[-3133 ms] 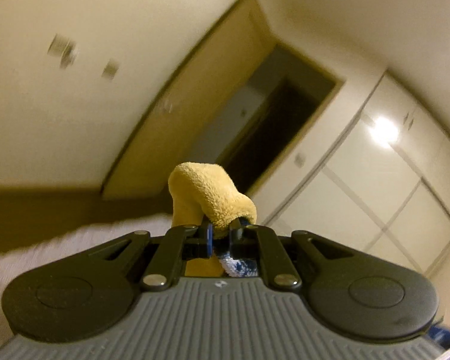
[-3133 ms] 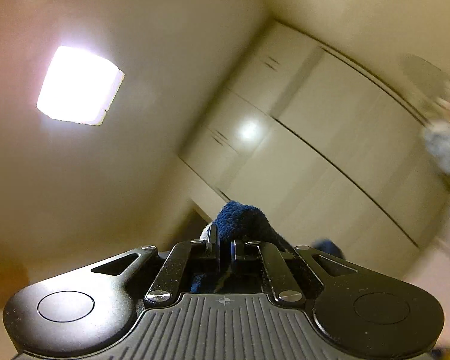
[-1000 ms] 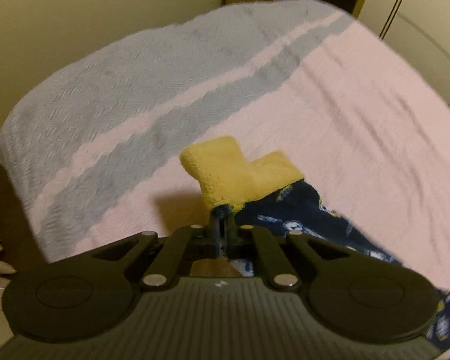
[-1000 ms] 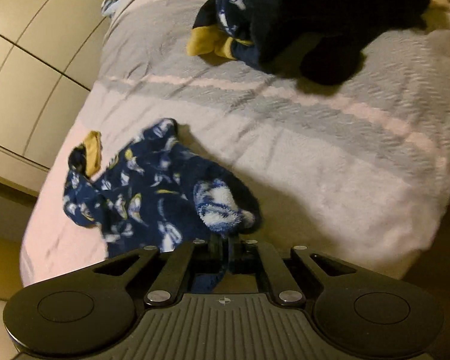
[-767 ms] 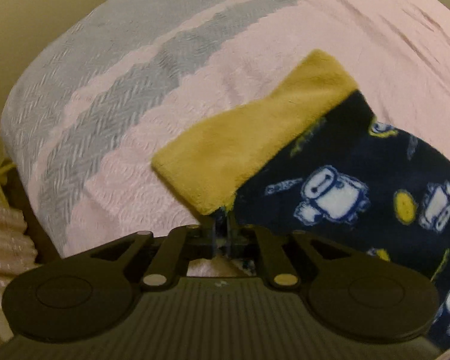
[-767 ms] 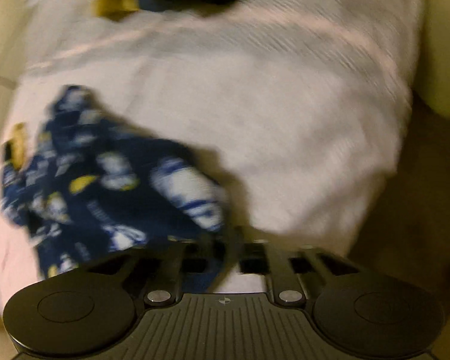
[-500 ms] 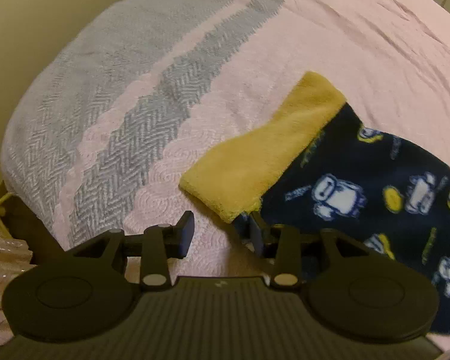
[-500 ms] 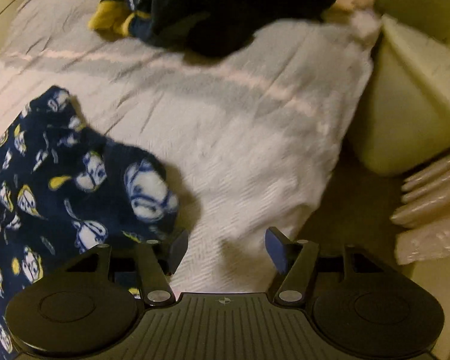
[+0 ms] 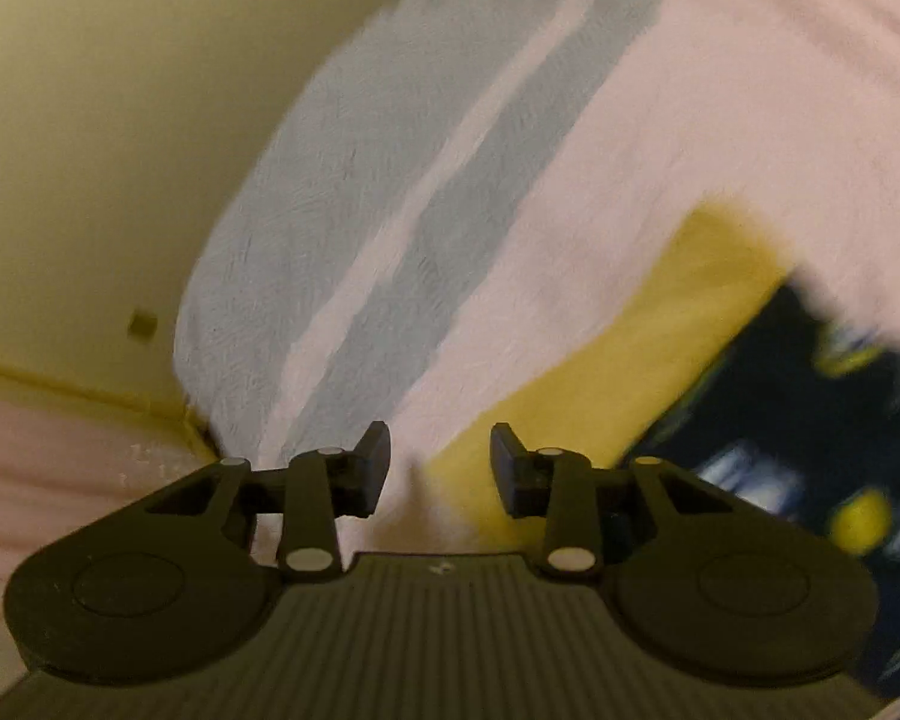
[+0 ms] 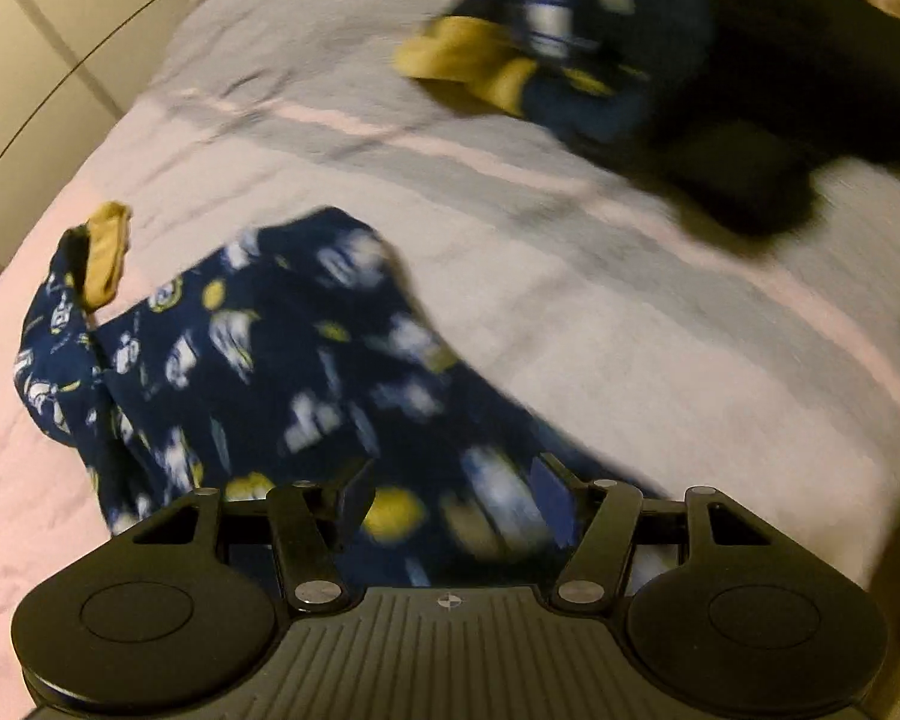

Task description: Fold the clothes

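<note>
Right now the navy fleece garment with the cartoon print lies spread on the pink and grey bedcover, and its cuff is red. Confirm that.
Not quite. The cuff is mustard yellow, not red; the left wrist view shows it beside the navy fleece garment with the cartoon print. The rest holds: the garment lies spread on the pink and grey bedcover.

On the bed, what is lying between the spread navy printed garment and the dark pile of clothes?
Only bare bedspread, with its grey and pink stripes, lies between the navy printed garment and the dark pile. The right wrist view shows it.
</note>
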`<state>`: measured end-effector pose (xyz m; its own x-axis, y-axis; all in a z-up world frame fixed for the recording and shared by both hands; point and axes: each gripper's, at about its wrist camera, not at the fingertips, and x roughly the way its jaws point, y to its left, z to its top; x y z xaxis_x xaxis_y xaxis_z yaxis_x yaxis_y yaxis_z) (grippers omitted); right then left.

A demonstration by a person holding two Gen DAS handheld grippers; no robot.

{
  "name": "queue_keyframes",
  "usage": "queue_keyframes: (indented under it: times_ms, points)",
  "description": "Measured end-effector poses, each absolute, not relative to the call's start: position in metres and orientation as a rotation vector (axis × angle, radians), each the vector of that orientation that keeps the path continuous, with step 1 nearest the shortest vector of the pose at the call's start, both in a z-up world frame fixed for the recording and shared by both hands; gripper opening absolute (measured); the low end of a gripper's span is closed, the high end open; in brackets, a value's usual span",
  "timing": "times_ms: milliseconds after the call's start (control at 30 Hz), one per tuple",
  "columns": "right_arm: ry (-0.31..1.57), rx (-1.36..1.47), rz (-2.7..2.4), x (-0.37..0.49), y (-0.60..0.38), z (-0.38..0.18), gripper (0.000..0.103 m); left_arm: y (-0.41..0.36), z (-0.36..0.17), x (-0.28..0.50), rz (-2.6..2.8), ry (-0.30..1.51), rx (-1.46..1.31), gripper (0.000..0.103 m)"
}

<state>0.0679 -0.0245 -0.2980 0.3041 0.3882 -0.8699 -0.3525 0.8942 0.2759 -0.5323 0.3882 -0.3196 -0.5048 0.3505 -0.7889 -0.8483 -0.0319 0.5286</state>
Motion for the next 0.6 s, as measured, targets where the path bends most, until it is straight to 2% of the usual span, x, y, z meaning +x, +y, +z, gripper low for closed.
queue_keyframes:
  times_ms: [100,200,367,467,533,600]
  points:
    - [1.133,-0.029,0.594,0.098,0.030,-0.311,0.061,0.402,-0.319,-0.429,1.460,1.324,-0.412,0.036]
    - [1.093,-0.104,0.701,0.131,0.085,-0.325,0.061,0.421,-0.325,-0.306,1.186,1.236,-0.322,0.036]
    - [1.112,-0.142,0.769,0.193,0.150,-0.350,0.061,0.463,-0.320,-0.110,0.856,1.106,-0.321,0.036]
    - [1.100,-0.159,0.783,0.226,0.171,-0.356,0.061,0.479,-0.311,-0.009,0.719,1.047,-0.291,0.041]
    - [1.086,-0.164,0.776,0.245,0.179,-0.357,0.061,0.487,-0.305,0.050,0.668,1.012,-0.245,0.052]
    - [1.084,-0.139,0.770,0.259,0.177,-0.358,0.061,0.493,-0.302,0.103,0.648,0.984,-0.212,0.054]
